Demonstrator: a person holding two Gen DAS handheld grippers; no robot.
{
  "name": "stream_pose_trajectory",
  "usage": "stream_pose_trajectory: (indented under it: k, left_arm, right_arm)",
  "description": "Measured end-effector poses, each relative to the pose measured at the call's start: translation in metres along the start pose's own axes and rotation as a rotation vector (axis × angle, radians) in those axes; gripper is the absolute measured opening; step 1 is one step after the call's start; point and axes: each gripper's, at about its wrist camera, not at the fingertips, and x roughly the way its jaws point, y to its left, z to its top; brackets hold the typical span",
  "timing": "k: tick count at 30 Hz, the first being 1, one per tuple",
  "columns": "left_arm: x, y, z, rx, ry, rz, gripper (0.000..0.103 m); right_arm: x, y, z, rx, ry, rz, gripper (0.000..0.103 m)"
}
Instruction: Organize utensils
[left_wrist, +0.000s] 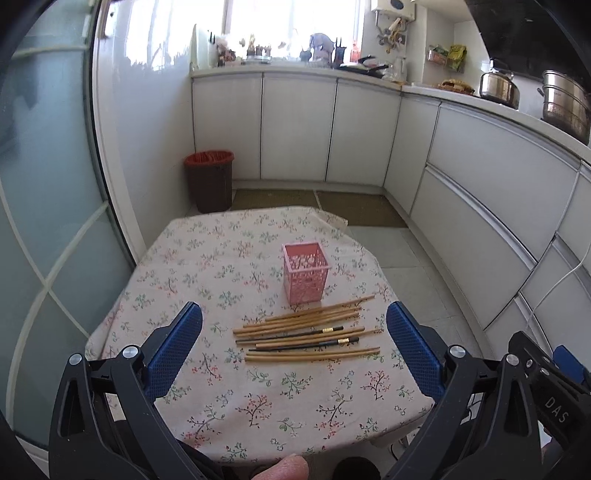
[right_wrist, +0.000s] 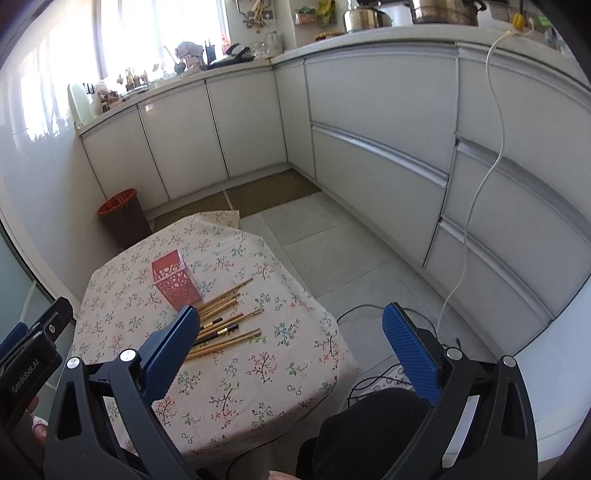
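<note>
**Both grippers poised wide over a loose pile of chopsticks**

The pink holder (left_wrist: 306, 272) stood upright near the middle of the tabletop (left_wrist: 207, 258), its mouth facing up and nothing in it as far as could be seen, ready to take utensils from above. Just beside it, toward the near edge, the chopsticks (left_wrist: 308, 332) lay flat in a scattered bundle, mostly bamboo with two dark ones among them, crossing slightly, so they would likely need gathering. The left gripper (left_wrist: 294, 347) hung above the near edge with its jaws spread wide and nothing between them, framing the pile. The right gripper (right_wrist: 291, 343) was likewise spread and empty, held off the right edge, probably waiting its turn
</note>
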Motion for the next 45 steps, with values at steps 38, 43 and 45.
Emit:
stream_pose_trajectory:
  k: [38,43,45]
  left_arm:
    - [0.378,-0.158,0.003,0.605,0.715,-0.184,0.043]
    - [0.381,-0.157,0.006,0.586,0.733,-0.236,0.027]
    - [0.381,-0.160,0.005,0.591,0.733,-0.237,0.017]
  right_arm:
    - [0.158,-0.060,0.006,0.182,0.229,-0.014,0.096]
    - [0.165,-0.061,0.004,0.184,0.256,-0.009,0.096]
    - [0.168,-0.061,0.003,0.182,0.276,-0.008,0.096]
